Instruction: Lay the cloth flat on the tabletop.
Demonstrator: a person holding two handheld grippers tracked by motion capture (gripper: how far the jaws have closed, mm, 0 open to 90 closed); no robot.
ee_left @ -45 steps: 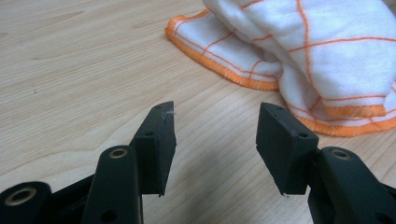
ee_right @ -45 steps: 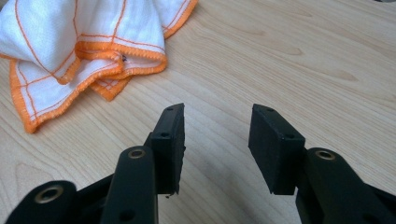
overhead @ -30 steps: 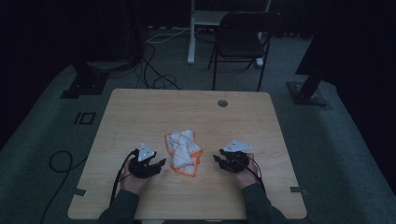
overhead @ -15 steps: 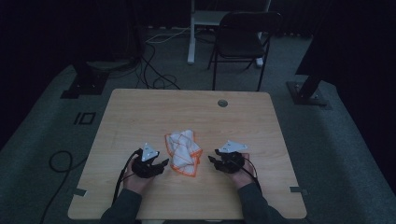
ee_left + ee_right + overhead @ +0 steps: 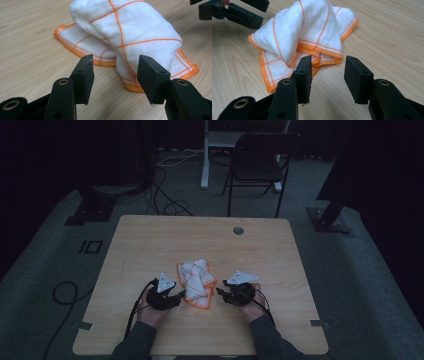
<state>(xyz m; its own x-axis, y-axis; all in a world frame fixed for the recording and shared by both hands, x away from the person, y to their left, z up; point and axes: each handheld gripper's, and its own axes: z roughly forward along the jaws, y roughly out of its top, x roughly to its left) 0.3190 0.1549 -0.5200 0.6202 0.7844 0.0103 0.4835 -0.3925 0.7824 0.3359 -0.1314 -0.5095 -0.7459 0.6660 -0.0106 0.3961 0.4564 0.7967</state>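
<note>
Both pairs of black jaws stand parted with nothing between them. Seen from above, the left gripper (image 5: 175,296) sits at the near left edge of a crumpled cloth (image 5: 196,281), and the right gripper (image 5: 223,293) sits at its near right edge, each held in a hand coming up from the bottom of the wooden table (image 5: 150,240).

From the left gripper view, the left gripper (image 5: 113,76) is low over the tabletop (image 5: 30,50), and the gap between its jaws frames the nearest hemmed corner of the cloth (image 5: 130,32). That cloth is white with thin orange grid lines and a thick orange stitched hem; a rolled fold humps up over a flatter layer lying on the wood.

From the right gripper view, the right gripper (image 5: 328,75) is just short of the cloth (image 5: 294,30), whose folded orange hems lie just beyond the jaw tips. Behind the cloth, at the upper left, the other gripper's black jaws show.

Farther off in the high view, a round grommet (image 5: 238,230) is set in the table near its far edge. Beyond the table a dark folding chair (image 5: 260,165) stands on the grey floor, with cables (image 5: 165,200) lying to its left.
</note>
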